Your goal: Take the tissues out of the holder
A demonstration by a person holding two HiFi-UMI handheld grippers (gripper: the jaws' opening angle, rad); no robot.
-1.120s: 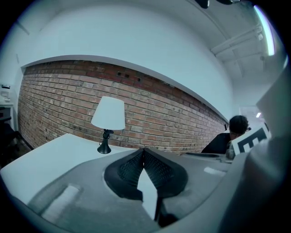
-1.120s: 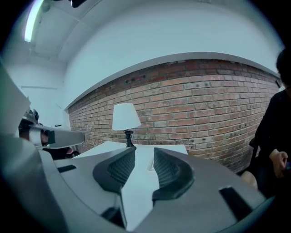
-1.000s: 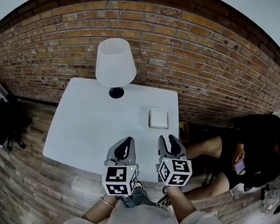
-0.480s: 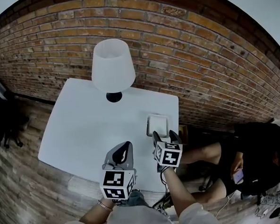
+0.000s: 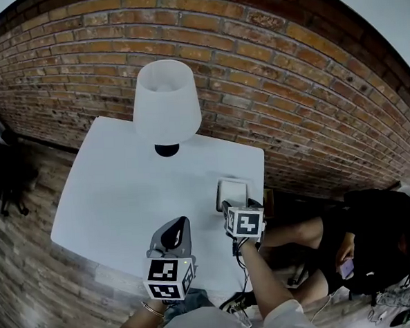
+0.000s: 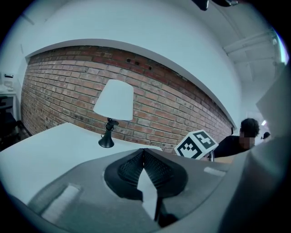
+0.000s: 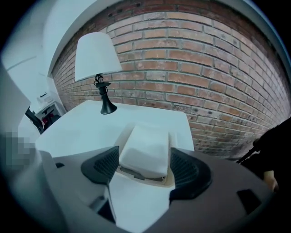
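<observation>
**White stack, soft and light, waits in its holder**

Lower left of centre in the head view, the left tongs point(image 5: 175, 227) hover over the counter's point(image 5: 117, 193) near edge, clenched on nothing. Just right of them, the right tongs point(image 5: 226, 207) are opening, with a pad on either side of the tissues point(image 7: 145, 148) but not pressing. The stack lies in the holder point(image 5: 233, 190), right of centre near the counter's right edge. It looks feather-light and limp, likely to crumple or shed sheets. I would pinch the whole stack across its long sides, low by the rim.
</observation>
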